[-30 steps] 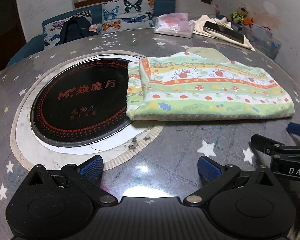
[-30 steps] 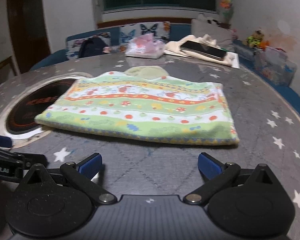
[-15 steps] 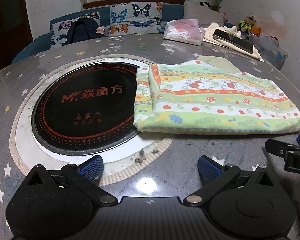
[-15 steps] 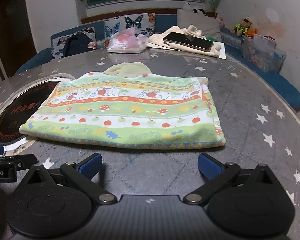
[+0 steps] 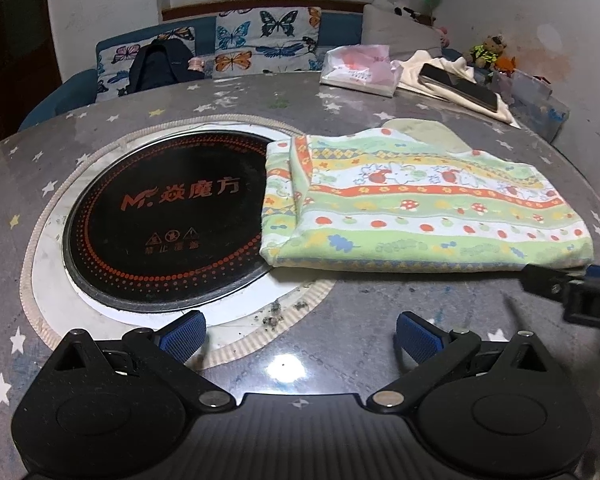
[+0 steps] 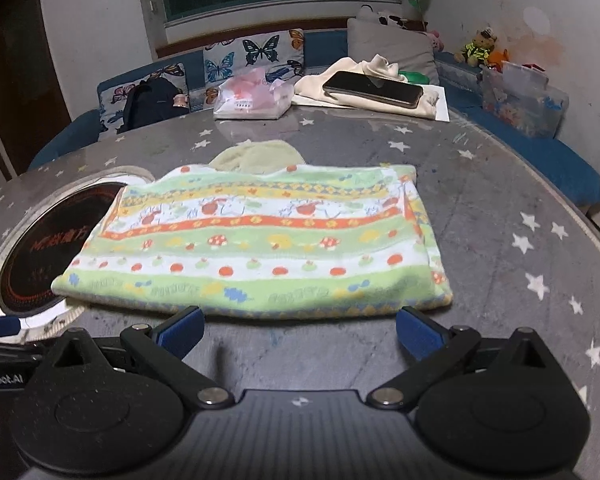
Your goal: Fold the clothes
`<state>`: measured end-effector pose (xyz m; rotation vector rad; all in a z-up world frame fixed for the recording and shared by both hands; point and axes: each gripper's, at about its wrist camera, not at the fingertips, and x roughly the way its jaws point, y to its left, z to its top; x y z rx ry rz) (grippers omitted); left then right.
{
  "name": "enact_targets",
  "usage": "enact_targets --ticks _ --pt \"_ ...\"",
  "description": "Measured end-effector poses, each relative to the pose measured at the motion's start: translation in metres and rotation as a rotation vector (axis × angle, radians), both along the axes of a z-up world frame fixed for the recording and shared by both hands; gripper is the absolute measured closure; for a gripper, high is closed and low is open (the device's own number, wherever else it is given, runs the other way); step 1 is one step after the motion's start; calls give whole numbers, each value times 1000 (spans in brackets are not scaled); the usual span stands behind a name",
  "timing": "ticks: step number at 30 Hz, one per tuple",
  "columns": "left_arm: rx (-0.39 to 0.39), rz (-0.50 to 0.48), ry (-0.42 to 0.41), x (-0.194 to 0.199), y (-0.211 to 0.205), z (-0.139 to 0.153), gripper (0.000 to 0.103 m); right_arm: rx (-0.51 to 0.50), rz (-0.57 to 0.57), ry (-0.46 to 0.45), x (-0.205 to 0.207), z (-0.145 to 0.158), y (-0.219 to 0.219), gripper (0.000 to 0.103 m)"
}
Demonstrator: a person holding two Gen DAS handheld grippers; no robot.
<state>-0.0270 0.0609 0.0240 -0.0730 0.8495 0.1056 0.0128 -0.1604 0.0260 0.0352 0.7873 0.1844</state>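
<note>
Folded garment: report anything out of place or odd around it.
The folded garment has its left end lying over the induction cooktop rim. Crumbs sit on the table nearby.

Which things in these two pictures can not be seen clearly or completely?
- Pale green cloth piece: both views, the folded striped green garment covers most of it.
- Round black induction cooktop: left wrist view, garment overlaps its right edge.
- Right gripper: left wrist view, cut off by the frame edge.
</note>
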Motion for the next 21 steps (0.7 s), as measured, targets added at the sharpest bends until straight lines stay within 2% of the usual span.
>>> enact_targets --ticks 13,21 --pt "11 -21 -47 -19 -6 13 0 30 6 -22 -23 5 7 0" --pt "7 -1 -50 -18 0 10 0 24 1 -15 -18 -1 10 0"
